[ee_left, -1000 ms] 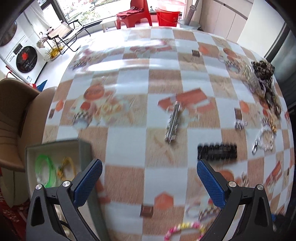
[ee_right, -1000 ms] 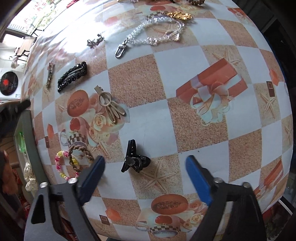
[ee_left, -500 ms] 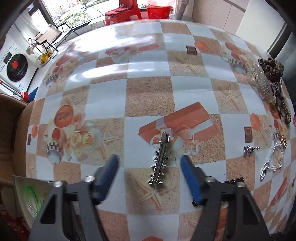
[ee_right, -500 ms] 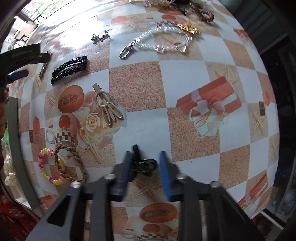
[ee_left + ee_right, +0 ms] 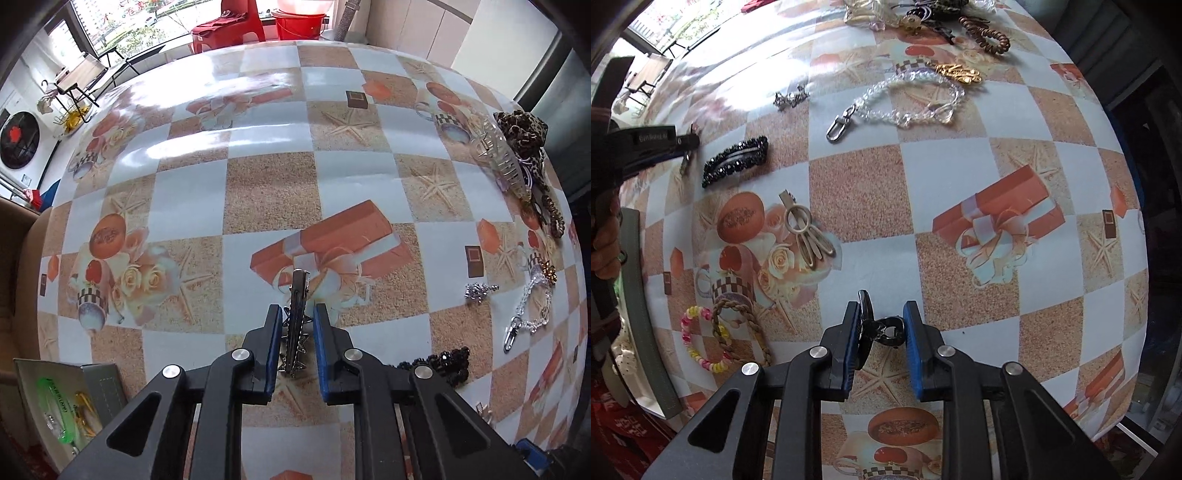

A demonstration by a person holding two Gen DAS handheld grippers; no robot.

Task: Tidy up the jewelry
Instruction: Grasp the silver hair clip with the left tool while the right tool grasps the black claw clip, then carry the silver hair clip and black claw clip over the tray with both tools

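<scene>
My left gripper (image 5: 297, 314) is shut on a silver spiked hair clip (image 5: 296, 295) that lies on the patterned tablecloth; the clip's far end sticks out past the fingertips. My right gripper (image 5: 880, 310) is shut on a small black claw clip (image 5: 882, 326) on the same cloth. The left gripper also shows at the left edge of the right wrist view (image 5: 683, 142). A grey box (image 5: 92, 384) with a green bangle (image 5: 55, 398) inside sits at the lower left of the left wrist view.
A black beaded barrette (image 5: 737, 160), a beige hair clip (image 5: 807, 229), a clear bead chain (image 5: 905, 99), a pink-yellow bracelet (image 5: 698, 339) and a braided brown band (image 5: 738, 328) lie around. A pile of scrunchies and clips (image 5: 517, 155) sits at the far right.
Both grippers moved down and forward onto their clips and closed: the left around the silver spiked clip, the right around the black claw clip.
</scene>
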